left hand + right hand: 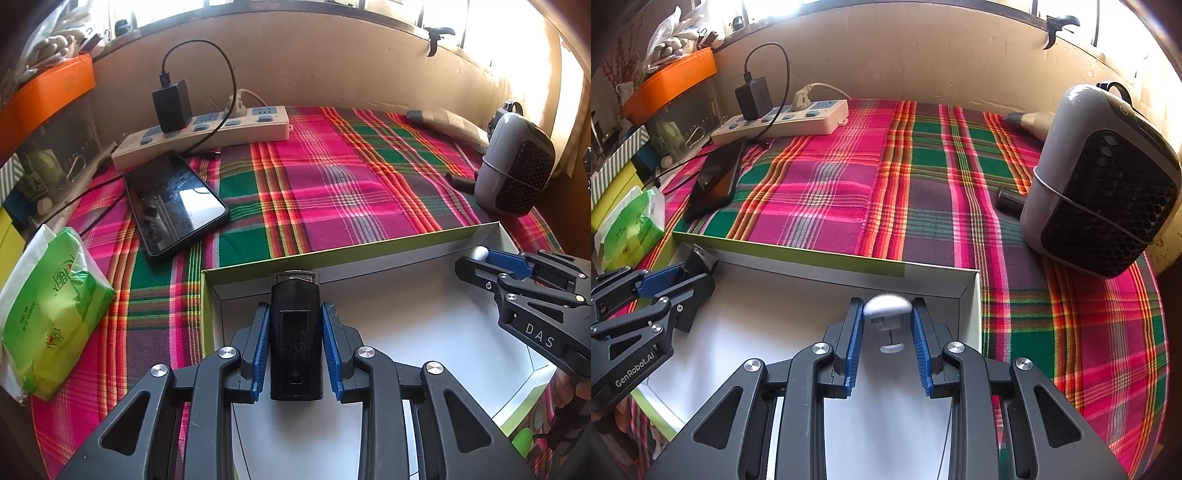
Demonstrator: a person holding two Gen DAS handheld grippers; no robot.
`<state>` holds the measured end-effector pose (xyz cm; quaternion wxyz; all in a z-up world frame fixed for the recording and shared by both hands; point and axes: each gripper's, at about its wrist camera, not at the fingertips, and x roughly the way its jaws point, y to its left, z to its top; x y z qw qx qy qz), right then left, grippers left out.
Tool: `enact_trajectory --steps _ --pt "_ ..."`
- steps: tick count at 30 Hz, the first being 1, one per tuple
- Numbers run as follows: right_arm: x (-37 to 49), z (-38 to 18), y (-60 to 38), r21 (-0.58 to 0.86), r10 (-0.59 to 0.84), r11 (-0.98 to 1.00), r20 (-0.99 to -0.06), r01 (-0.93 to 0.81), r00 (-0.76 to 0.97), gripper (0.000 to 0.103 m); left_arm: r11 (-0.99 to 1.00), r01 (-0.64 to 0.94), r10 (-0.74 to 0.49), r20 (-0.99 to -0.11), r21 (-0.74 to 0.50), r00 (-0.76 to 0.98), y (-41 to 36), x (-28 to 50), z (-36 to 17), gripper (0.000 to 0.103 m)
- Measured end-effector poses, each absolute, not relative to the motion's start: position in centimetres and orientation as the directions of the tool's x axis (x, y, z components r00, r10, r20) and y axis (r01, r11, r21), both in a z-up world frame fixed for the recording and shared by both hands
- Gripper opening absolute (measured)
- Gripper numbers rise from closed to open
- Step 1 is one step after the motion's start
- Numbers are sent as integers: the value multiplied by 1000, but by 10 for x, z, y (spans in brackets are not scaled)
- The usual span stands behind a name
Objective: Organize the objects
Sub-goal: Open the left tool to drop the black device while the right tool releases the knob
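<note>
My left gripper [295,310] is shut on a black rectangular device [295,332], held over the far left corner of an open white box with a green rim [369,251]. My right gripper [887,306] is shut on a small white knob-shaped piece [886,308], held over the far right corner of the same box [827,258]. The right gripper shows in the left wrist view [480,266], the left one in the right wrist view [698,273].
On the plaid cloth [332,184] lie a black phone [173,203], a power strip with a charger [199,129], a green tissue pack [51,306] and a grey heater [1104,177]. A small black cylinder [1008,199] lies beside the heater. An orange box [672,81] stands at the left.
</note>
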<state>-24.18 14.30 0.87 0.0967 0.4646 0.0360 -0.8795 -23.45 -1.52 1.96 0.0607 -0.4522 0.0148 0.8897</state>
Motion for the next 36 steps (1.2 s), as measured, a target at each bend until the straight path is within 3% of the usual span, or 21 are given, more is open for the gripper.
enact_trajectory --steps 15,21,36 --pt "-240 10 145 42 -143 -981 -816 190 -560 27 -992 -120 92 -807 -27 -583 -15 -235 20 26" --pt "-235 12 143 67 -174 -976 -808 205 -564 43 -993 -110 102 -800 -45 -591 -18 -232 24 29" --pt "-207 29 157 126 -201 -978 -769 165 -607 47 -994 -91 110 -767 -68 -632 -30 -193 45 30"
